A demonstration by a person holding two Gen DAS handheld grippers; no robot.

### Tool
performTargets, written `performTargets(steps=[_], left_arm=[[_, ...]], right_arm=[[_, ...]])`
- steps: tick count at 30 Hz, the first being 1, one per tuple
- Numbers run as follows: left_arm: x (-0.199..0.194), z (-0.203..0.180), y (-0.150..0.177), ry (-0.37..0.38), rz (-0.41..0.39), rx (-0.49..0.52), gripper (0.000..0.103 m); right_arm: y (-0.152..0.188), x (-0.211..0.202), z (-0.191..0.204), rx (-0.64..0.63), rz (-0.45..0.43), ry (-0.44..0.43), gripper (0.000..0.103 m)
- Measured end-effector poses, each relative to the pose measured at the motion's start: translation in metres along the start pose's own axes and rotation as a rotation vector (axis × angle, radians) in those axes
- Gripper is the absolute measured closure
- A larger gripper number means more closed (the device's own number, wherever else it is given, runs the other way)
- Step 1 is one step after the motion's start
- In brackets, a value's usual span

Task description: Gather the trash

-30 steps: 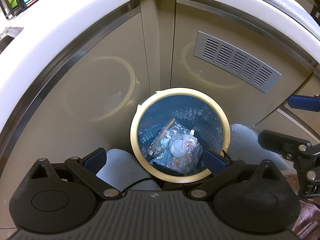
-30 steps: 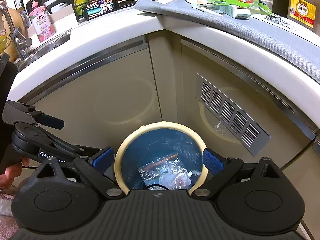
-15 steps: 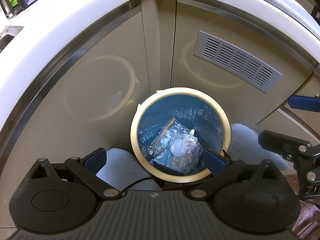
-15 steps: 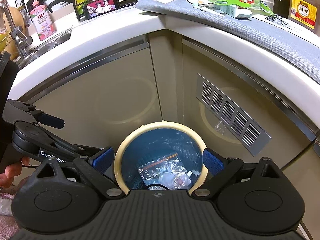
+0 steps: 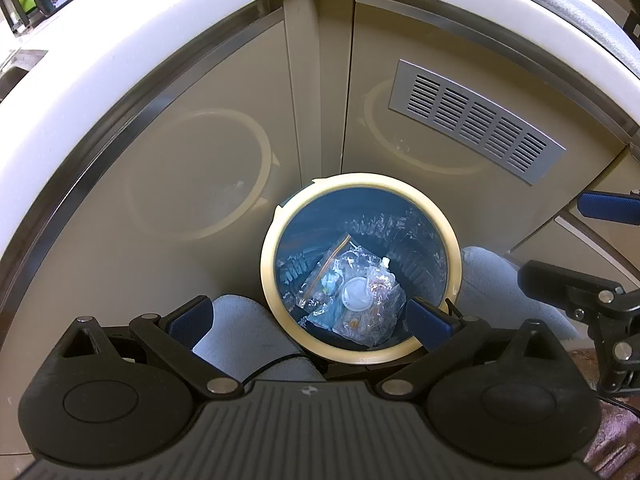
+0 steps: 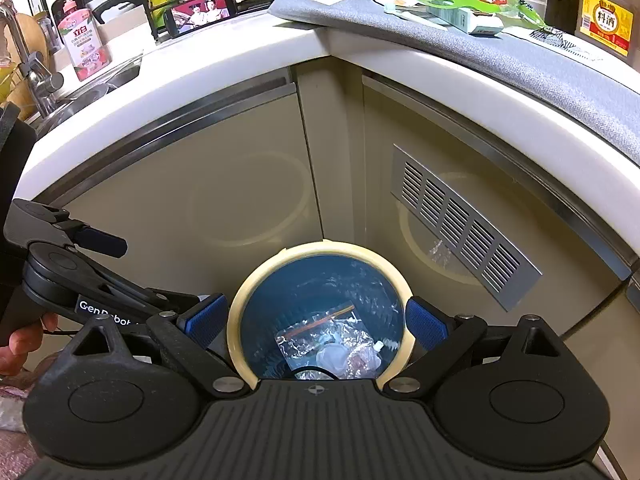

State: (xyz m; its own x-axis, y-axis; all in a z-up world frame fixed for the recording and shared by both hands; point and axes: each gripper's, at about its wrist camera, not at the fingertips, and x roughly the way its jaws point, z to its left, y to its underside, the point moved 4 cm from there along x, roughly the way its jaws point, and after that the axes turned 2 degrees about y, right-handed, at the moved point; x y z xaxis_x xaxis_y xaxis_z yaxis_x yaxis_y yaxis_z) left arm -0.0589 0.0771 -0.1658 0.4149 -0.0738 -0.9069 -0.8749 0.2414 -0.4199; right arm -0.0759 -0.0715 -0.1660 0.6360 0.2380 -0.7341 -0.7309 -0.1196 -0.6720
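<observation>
Both grippers, left gripper and right gripper, hover spread and empty above the bin in the cabinet corner; clear plastic trash lies inside, apparently just dropped.

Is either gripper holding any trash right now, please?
No, the left gripper and right gripper are both open and empty above the bin.

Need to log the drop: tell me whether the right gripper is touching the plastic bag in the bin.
Apart. The right wrist view shows the right gripper open and empty above the rim, with the plastic bag lying at the bin's bottom.
</observation>
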Motion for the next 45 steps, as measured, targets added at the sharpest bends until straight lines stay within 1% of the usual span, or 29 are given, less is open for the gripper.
performTargets(steps=[19,28,38,45], left_arm=[[-0.002,0.002,0.001,-0.005,-0.012,-0.005,0.000],[-0.006,0.002,-0.001,-0.026,-0.036,0.017,0.000],[-0.010,-0.003,-0.006,-0.050,-0.064,0.067,0.000],[-0.016,-0.006,-0.013,-0.051,-0.083,0.085,0.000]], right_arm=[[0.000,-0.003,0.002,-0.006,-0.009,0.001,0.007],[-0.002,-0.004,0.001,-0.004,-0.023,0.004,0.007],[-0.004,-0.002,0.000,0.000,-0.022,0.007,0.007],[-0.015,-0.005,-0.005,0.008,-0.047,0.011,0.007]])
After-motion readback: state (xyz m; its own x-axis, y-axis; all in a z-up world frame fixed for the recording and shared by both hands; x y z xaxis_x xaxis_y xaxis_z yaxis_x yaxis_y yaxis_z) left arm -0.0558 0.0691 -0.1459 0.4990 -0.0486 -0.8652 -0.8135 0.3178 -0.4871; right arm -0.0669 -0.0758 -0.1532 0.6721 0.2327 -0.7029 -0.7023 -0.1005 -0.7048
